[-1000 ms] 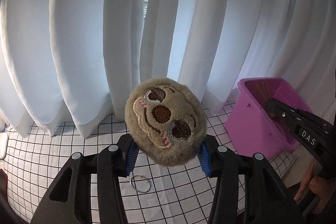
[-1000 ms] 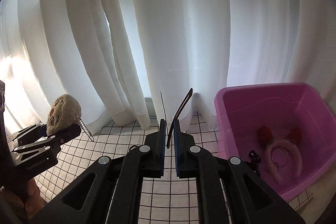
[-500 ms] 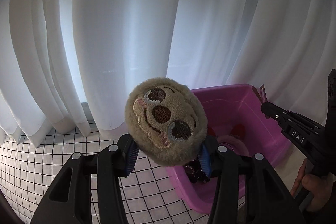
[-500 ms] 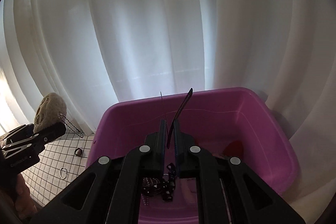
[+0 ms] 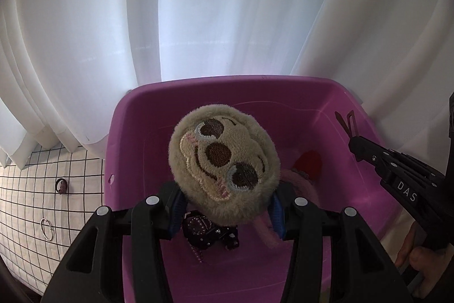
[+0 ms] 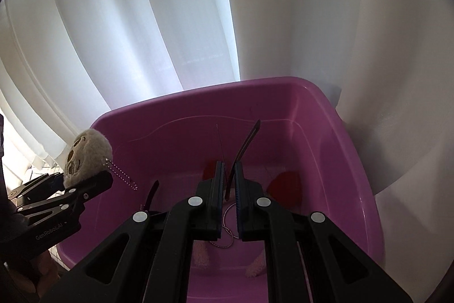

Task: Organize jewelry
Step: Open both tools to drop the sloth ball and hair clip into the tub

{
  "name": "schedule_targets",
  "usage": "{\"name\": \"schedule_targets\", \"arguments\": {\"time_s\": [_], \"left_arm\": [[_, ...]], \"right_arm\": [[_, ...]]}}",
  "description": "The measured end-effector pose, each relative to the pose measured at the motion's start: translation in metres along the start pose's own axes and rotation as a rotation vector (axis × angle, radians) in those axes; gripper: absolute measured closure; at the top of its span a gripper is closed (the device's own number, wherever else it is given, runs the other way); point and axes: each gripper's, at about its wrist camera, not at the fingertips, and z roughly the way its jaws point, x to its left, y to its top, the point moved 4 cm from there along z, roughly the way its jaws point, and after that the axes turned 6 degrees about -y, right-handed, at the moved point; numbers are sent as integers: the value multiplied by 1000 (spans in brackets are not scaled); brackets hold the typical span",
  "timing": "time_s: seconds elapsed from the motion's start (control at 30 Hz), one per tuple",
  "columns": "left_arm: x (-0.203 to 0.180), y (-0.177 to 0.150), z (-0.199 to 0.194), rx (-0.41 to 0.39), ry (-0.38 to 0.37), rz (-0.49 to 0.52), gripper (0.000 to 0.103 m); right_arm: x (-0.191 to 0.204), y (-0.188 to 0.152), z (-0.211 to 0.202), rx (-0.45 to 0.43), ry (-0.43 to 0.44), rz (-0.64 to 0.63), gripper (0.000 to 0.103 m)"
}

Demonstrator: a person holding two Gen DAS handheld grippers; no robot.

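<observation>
Plainly, the round beige plush charm with an embroidered face (image 5: 224,163) is soft and light, so it is best taken across its middle, where the left gripper (image 5: 227,206) is clamped on its sides. It is held above the purple plastic tub (image 5: 283,93), its bead chain (image 6: 120,172) dangling free. The right gripper (image 6: 228,183) is closed on a thin dark hair clip (image 6: 245,144), probably stiff and slippery. Both grippers are pitched steeply downward over the tub, side by side.
</observation>
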Motion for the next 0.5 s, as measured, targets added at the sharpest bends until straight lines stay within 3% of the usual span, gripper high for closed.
{"name": "schedule_targets", "arguments": {"time_s": [0.3, 0.43, 0.5], "left_arm": [[3, -17, 43, 129, 45, -61, 52], [3, -16, 40, 111, 65, -72, 45], [3, -17, 38, 101, 74, -71, 36]], "right_arm": [[-9, -9, 31, 109, 27, 2, 95], [-10, -11, 38, 131, 25, 3, 95], [-12, -11, 42, 136, 17, -3, 78]]}}
